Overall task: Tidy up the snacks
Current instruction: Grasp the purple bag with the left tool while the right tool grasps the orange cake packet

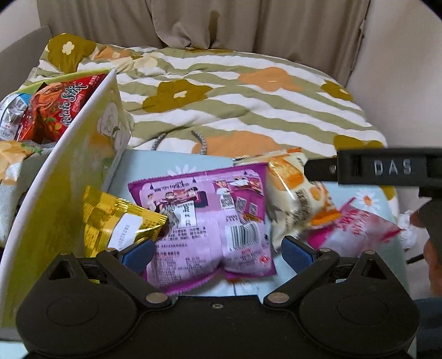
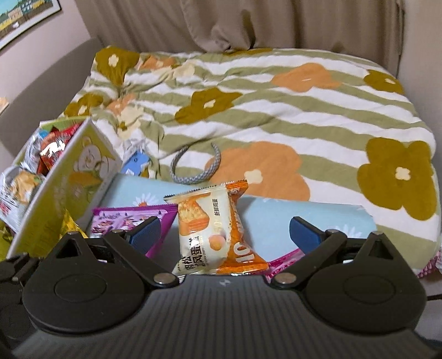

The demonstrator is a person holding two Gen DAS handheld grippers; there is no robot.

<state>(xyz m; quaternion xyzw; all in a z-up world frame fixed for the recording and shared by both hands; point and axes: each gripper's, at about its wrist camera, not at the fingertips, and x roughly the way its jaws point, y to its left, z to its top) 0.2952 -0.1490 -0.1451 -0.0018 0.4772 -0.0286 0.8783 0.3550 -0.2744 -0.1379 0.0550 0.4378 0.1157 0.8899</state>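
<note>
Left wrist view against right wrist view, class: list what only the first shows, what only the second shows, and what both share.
Only the left wrist view shows the gold packet, the purple packet's barcode, and the right gripper's "DAS" body.

Only the right wrist view shows the framed picture and a blue wrapper.

Both show the purple packet, orange-and-cream cake packet, green box, grey cord handle and flowered quilt. Both grippers' jaws stand open.

Both wrist views close, sharing purple packet (image 1: pixel 204 221).
</note>
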